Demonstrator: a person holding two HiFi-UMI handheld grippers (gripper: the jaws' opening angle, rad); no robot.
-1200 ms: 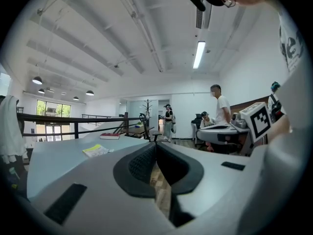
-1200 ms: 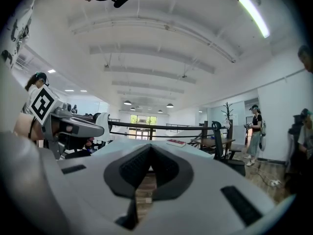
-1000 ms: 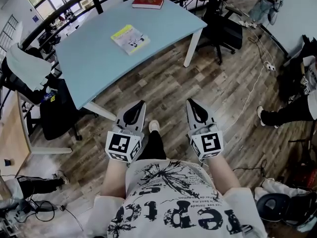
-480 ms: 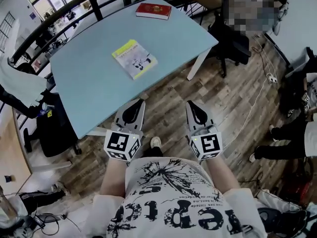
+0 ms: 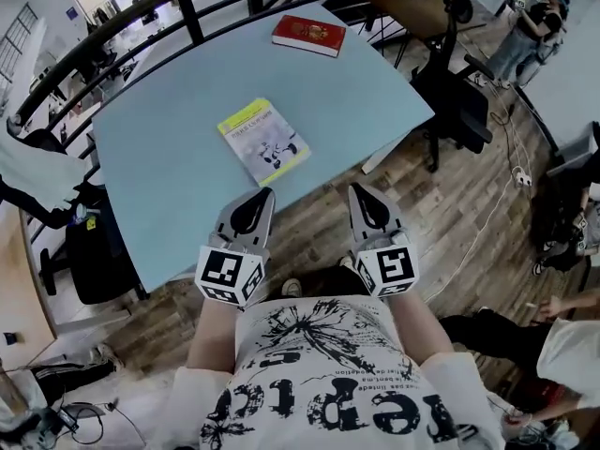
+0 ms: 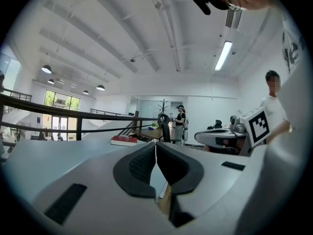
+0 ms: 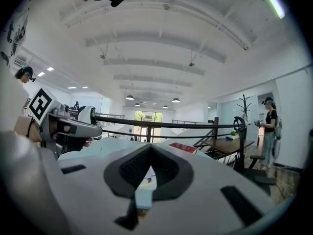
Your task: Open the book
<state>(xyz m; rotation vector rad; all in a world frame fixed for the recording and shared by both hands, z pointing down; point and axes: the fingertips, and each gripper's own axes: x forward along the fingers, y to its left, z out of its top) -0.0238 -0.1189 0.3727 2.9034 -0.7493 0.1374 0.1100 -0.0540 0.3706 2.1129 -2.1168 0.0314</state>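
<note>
Book with the yellow-green and white cover (image 5: 264, 142) lies closed on the light blue table (image 5: 159, 167), near its lower edge in the head view, its long axis running from upper left to lower right. Both my tools are clenched on nothing, tips together. My left gripper (image 5: 267, 193) points at the book's near corner, just below it in the frame; my right gripper (image 5: 354, 187) sits further to the lower right, at the table's edge. So I judge the left the nearer. Bare tabletop flanks the book on both sides, and the red book (image 5: 309, 35) lies well apart, at the top.
</note>
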